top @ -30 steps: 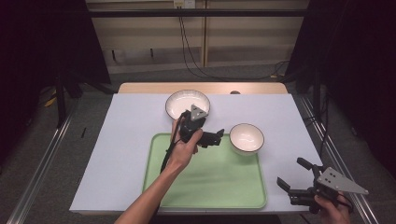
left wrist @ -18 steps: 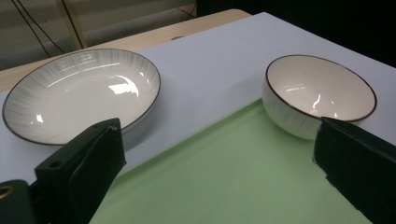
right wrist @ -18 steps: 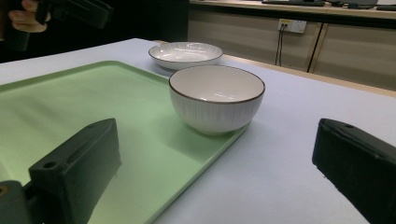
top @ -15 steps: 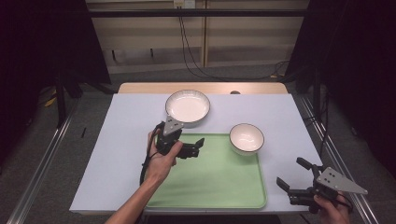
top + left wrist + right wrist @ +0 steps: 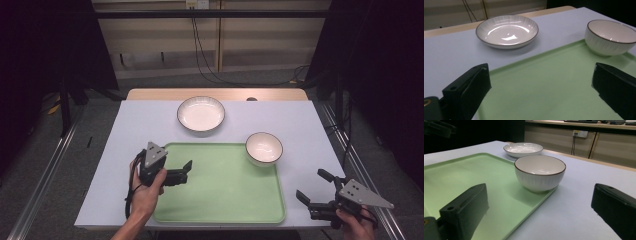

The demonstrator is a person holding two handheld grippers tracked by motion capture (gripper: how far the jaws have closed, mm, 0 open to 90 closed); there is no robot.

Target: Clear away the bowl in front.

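Tray (image 5: 225, 190) | left tool (image 5: 182, 172) open, hovering over its left edge

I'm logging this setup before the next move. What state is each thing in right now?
Left gripper: open, holding nothing, over the tray's left end.
Right gripper: open, holding nothing, off the tray's right corner.
Tray: flat on the table, bare but for the bowl at its far right corner.
Bowl: upright, empty, on the tray's corner.
Plate: upright, empty, on the table beyond the tray.

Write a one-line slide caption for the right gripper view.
Open right gripper faces a white bowl on the green tray's corner.
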